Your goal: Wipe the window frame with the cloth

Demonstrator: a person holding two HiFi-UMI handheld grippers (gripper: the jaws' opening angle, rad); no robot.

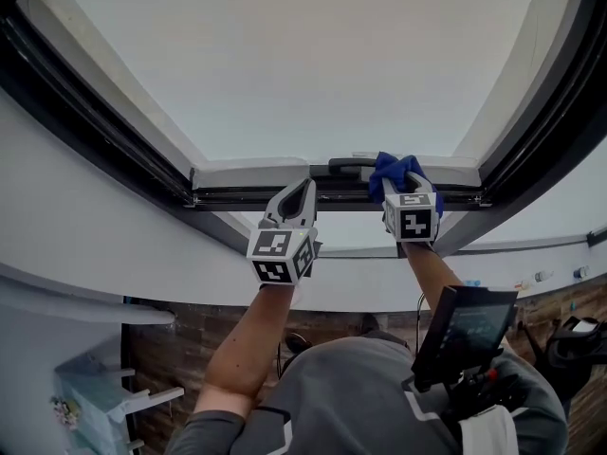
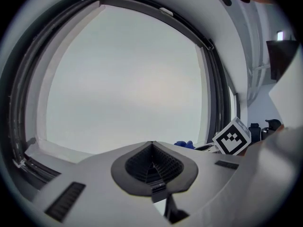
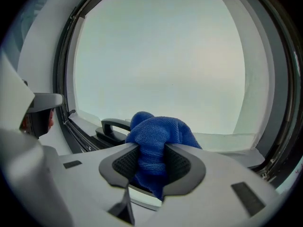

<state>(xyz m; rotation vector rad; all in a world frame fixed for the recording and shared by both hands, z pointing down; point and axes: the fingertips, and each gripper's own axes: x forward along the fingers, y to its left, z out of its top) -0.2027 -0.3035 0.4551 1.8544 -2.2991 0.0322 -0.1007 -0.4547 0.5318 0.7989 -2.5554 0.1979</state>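
**Cloth, blue and looped like towelling (image 3: 158, 131), clenched in the right gripper (image 3: 151, 161) at the window frame**

The right gripper (image 1: 402, 188) is clamped on the cloth (image 1: 398, 169). In its own view a fold runs down between the two ribbed black pads (image 3: 182, 167), and the bunched rest swells out above the jaws. The left gripper (image 2: 151, 162) is clenched on nothing, its pads pressed together along their whole length. In the head view it (image 1: 298, 195) hovers at 9 o'clock of the right one, near it but apart, tip aimed at the same rail.

The cloth bunch lies against the lower rail of the dark metal window frame (image 1: 248, 197), at 2 o'clock of the head view's centre. I cannot tell how firmly it bears on the rail. A curved black handle (image 1: 348, 165) sits just beside the cloth at 9 o'clock, and the right gripper view shows it (image 3: 112, 126) on that same side. From the left gripper view only a sliver of cloth (image 2: 183, 144) peeps past the housing at 2 o'clock.

A pale, featureless glass pane (image 1: 303, 64) fills the opening beyond. At 5 o'clock in the head view a black screen on a mount (image 1: 467, 332) hangs by the person's chest.
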